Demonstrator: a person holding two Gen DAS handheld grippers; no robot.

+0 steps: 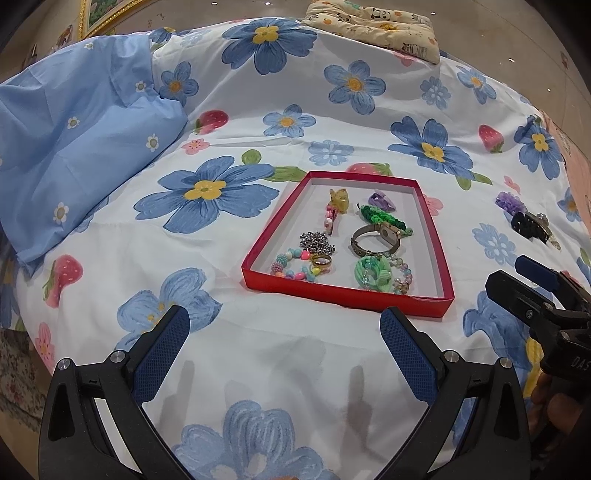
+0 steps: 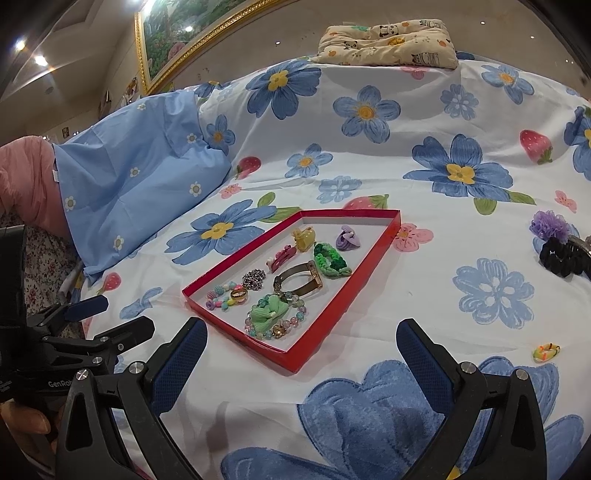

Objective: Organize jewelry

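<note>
A red tray (image 1: 258,236) (image 2: 384,240) lies on the flowered bedsheet. It holds a watch (image 1: 373,238) (image 2: 301,282), a gold ring (image 1: 320,261) (image 2: 239,294), a silver chain (image 1: 317,242), bead bracelets (image 1: 291,266), green scrunchies (image 1: 384,218) and hair clips. Outside it lie a purple scrunchie (image 2: 550,223) (image 1: 509,202), a black scrunchie (image 2: 563,260) (image 1: 526,223) and a small yellow-orange band (image 2: 546,351). My left gripper (image 1: 284,354) is open and empty just before the tray. My right gripper (image 2: 301,373) is open and empty at the tray's near right corner.
A light blue pillow (image 1: 81,155) (image 2: 140,177) lies at the left. A panda-print cushion (image 1: 373,26) (image 2: 388,44) sits at the far edge. A pink blanket (image 2: 26,184) is at far left. Each gripper shows at the other view's edge.
</note>
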